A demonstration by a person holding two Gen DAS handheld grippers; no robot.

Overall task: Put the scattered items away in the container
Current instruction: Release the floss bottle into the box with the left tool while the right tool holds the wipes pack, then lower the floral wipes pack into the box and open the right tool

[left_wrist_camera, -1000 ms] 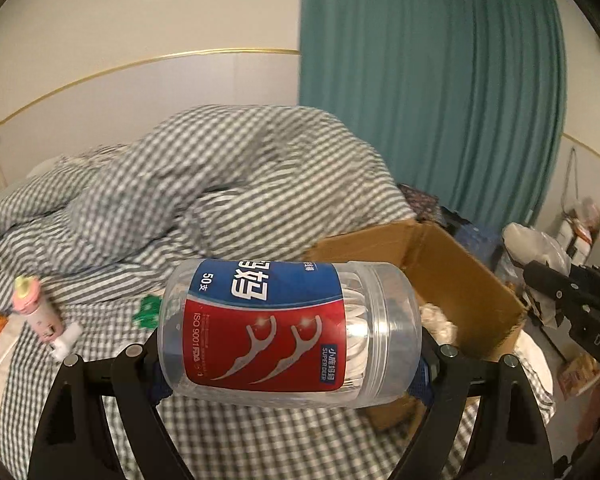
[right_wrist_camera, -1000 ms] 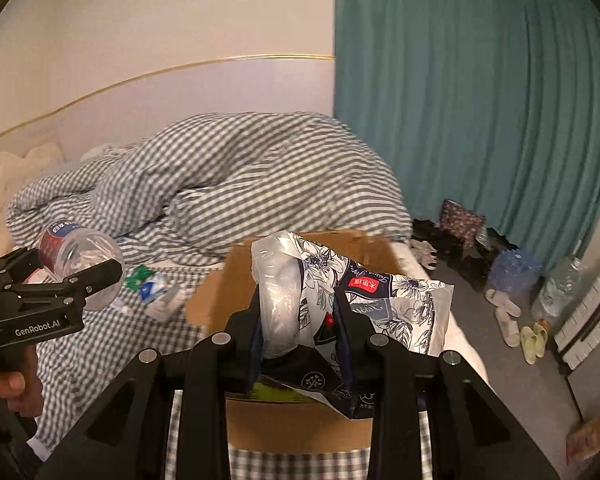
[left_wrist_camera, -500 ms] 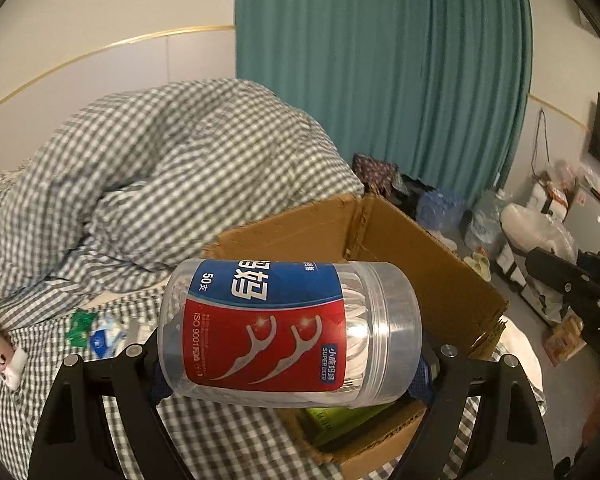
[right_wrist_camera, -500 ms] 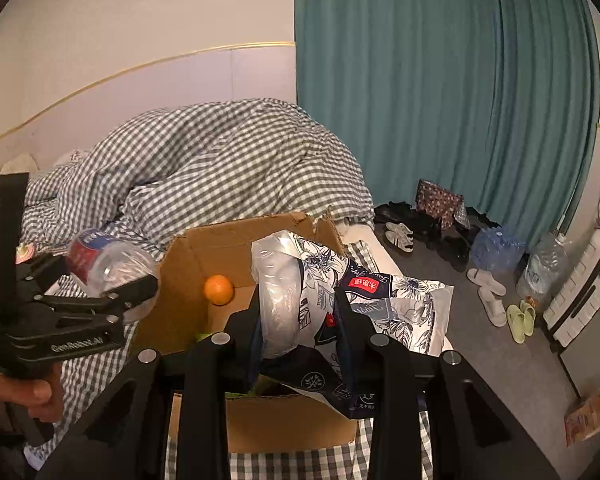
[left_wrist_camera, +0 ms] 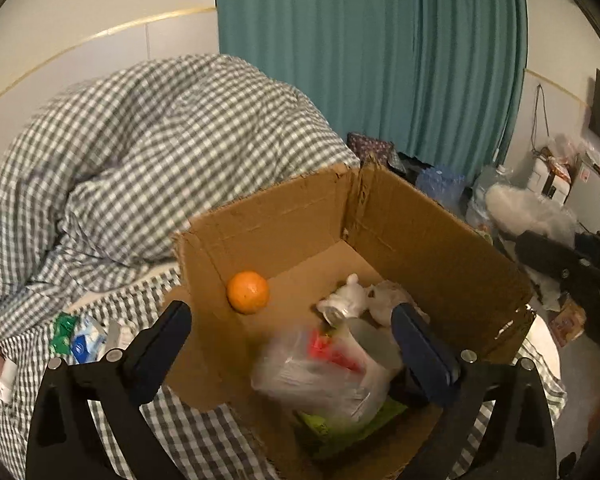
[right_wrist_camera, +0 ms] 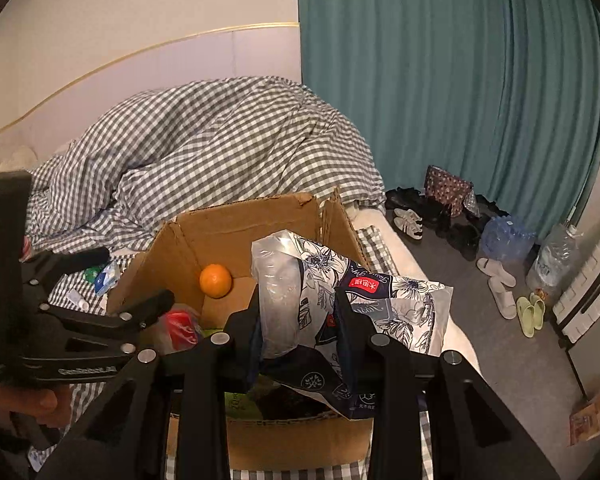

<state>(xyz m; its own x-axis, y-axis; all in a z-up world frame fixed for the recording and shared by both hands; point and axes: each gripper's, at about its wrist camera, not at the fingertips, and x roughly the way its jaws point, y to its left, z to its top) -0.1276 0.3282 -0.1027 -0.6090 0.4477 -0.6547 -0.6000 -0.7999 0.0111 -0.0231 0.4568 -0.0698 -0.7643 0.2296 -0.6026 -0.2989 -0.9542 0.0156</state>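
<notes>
- Since the earlier frame, the floss-pick jar (left_wrist_camera: 324, 372) is no longer sitting clamped in the left tongs (left_wrist_camera: 292, 344); it is now showing as a blurred clear shape with red markings inside the cardboard box (left_wrist_camera: 432, 240), below and between the spread fingers.
- Left tongs are opening, standing wide, with their pads pressing on nothing; one finger (left_wrist_camera: 156, 348) is lying outside the box's near-left wall, the other over the interior.
- Right tongs (right_wrist_camera: 300, 320) are staying clenched on the floral-printed plastic packet (right_wrist_camera: 340, 292), which is sticking up between the fingers over the near edge of the box (right_wrist_camera: 244, 216).
- An orange (left_wrist_camera: 248, 292) is resting against the left inner wall of the box; a small white object (left_wrist_camera: 346, 298) is lying near the middle of the floor, and a green item (left_wrist_camera: 340, 424) is showing under the jar.
- Small packets (left_wrist_camera: 80, 336) are lying on the checked bed sheet (left_wrist_camera: 204, 448) left of the box.
- A checked duvet (right_wrist_camera: 220, 152) is heaped behind the box, with a teal curtain (right_wrist_camera: 460, 80) beyond.
- A hand (right_wrist_camera: 24, 404) is gripping the left tool's handle in the right wrist view.
</notes>
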